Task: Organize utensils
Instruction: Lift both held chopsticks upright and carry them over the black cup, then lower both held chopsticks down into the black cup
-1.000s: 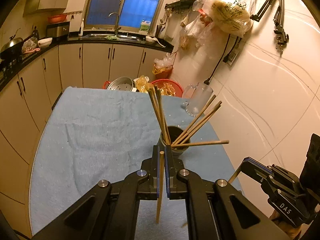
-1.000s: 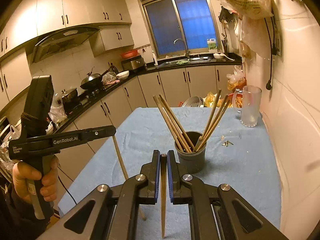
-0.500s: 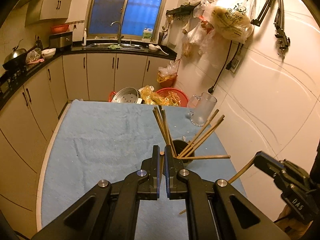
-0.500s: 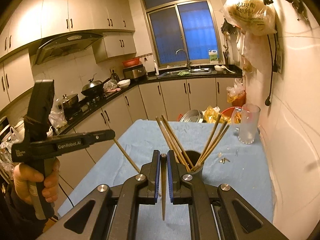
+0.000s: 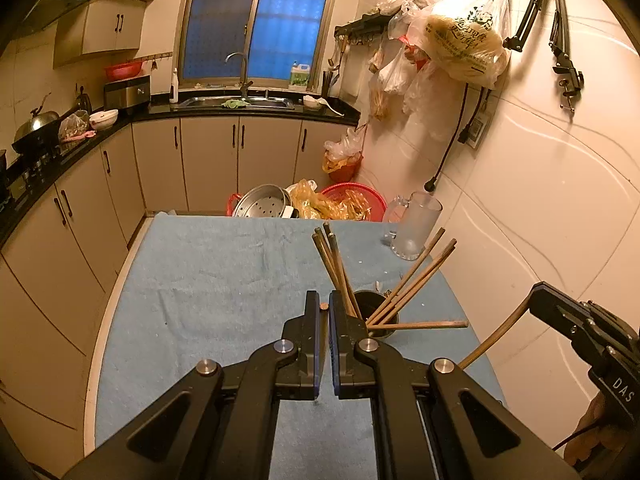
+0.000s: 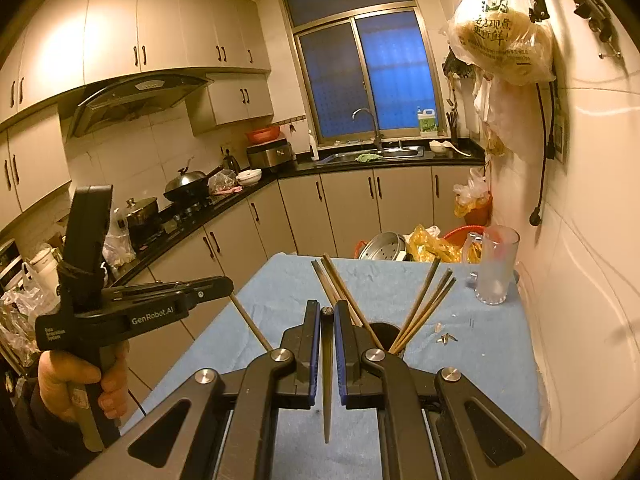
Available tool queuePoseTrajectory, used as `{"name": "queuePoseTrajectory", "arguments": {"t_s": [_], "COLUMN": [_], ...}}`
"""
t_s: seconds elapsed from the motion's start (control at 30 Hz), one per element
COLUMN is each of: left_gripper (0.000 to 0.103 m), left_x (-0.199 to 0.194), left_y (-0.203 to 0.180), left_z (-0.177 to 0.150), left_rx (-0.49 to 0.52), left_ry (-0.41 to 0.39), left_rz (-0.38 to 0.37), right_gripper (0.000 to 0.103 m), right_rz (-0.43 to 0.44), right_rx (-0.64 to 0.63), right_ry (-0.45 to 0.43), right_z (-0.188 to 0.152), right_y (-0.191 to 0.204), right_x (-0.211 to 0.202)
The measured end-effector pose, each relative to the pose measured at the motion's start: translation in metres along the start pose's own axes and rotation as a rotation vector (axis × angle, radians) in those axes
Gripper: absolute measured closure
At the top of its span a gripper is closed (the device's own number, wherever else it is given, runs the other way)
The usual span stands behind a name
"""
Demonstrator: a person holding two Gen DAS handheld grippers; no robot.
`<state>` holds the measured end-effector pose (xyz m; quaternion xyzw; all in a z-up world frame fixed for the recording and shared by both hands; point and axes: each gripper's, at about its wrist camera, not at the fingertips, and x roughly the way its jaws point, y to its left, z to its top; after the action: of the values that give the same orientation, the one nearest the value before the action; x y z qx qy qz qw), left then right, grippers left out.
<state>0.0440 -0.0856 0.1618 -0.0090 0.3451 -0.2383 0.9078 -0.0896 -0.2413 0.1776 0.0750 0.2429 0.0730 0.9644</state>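
Table (image 5: 208, 280): covered by a blue cloth; its right edge runs along the tiled wall, its far edge faces the cabinets.
Glass mug (image 5: 414, 226): upright at the far right corner of the table, well apart from the cup.
Cup (image 6: 382, 330): dark, upright, near the right edge of the table and partly hidden behind each gripper's fingers in its own view.
Chopsticks in cup (image 5: 412, 278): several wooden sticks standing in the cup, fanned in two bunches, one leaning left and one leaning right; one further stick lies almost level across the rim, pointing toward the wall.
Left gripper (image 5: 324, 308): held above the near part of the table, just left of the cup; jaws closed together on a single chopstick (image 5: 323, 307), only the round end of which shows between the tips. In the right wrist view the stick projects from the tip of this gripper down toward the table.
Right gripper (image 6: 327, 312): held over the near right part of the table, behind the cup; jaws clamped on a second chopstick (image 6: 327, 380), which runs upright between the blue pads and tapers to a point below them.
Scraps (image 6: 444, 338): small bits on the cloth, just right of the cup.
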Motion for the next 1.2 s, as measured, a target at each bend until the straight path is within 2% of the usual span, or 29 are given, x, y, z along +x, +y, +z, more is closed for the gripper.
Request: {"name": "queuePoseTrajectory", "arguments": {"t_s": [0.4,1.2], "left_gripper": [0.099,0.099], "left_x": [-0.005,-0.027], "left_y": [-0.007,-0.035], "left_z": [0.013,0.07], "left_rx": [0.006,0.024], "left_ry": [-0.02,-0.098], "left_rz": [-0.006,-0.069], "right_gripper": [0.095,0.095], "right_rz": [-0.006,-0.054], "right_rx": [-0.012,-0.01], "right_ry": [-0.034,-0.094], "right_z": [0.028,0.073], "right_y": [0.001,-0.014], "right_x": [-0.009,-0.011]}}
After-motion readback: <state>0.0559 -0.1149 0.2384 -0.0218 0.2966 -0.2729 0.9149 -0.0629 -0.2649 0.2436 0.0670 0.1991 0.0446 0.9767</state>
